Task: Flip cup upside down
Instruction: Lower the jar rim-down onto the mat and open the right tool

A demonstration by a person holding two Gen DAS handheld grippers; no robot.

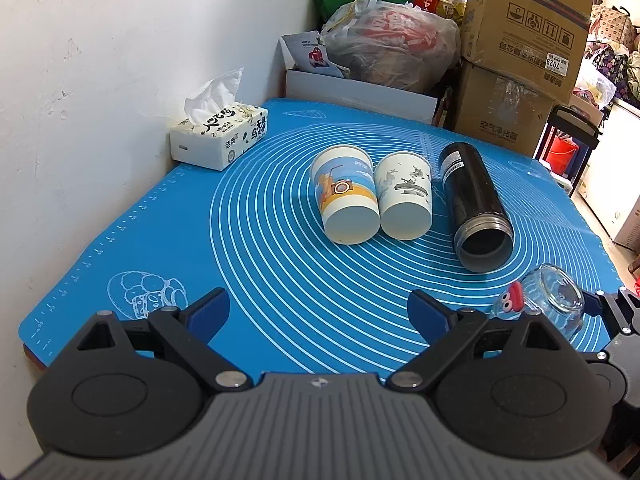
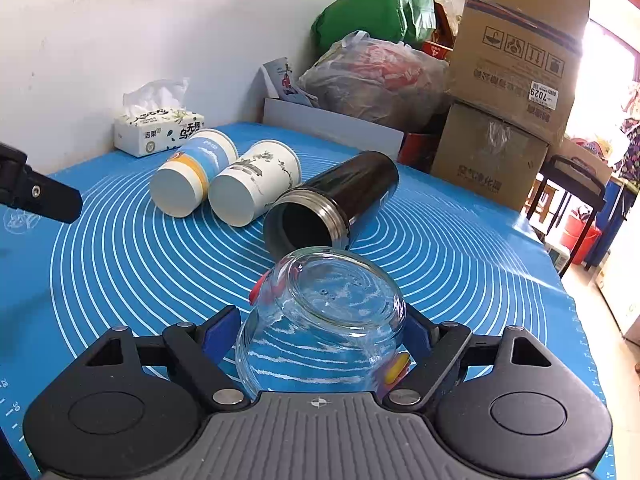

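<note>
A clear glass cup (image 2: 324, 316) with a red cartoon sticker sits between my right gripper's (image 2: 322, 330) blue pads, tilted with its base up and toward the camera. The right gripper is shut on it, above the blue mat (image 2: 120, 264). In the left wrist view the same glass cup (image 1: 554, 298) shows at the right edge, held by the right gripper (image 1: 616, 312). My left gripper (image 1: 318, 314) is open and empty over the mat's near side.
Two paper cups (image 1: 348, 196) (image 1: 406, 196) and a black flask (image 1: 476, 204) lie on their sides mid-mat. A tissue box (image 1: 218, 134) stands at the back left by the wall. Bags and cardboard boxes (image 1: 524, 28) pile behind the table.
</note>
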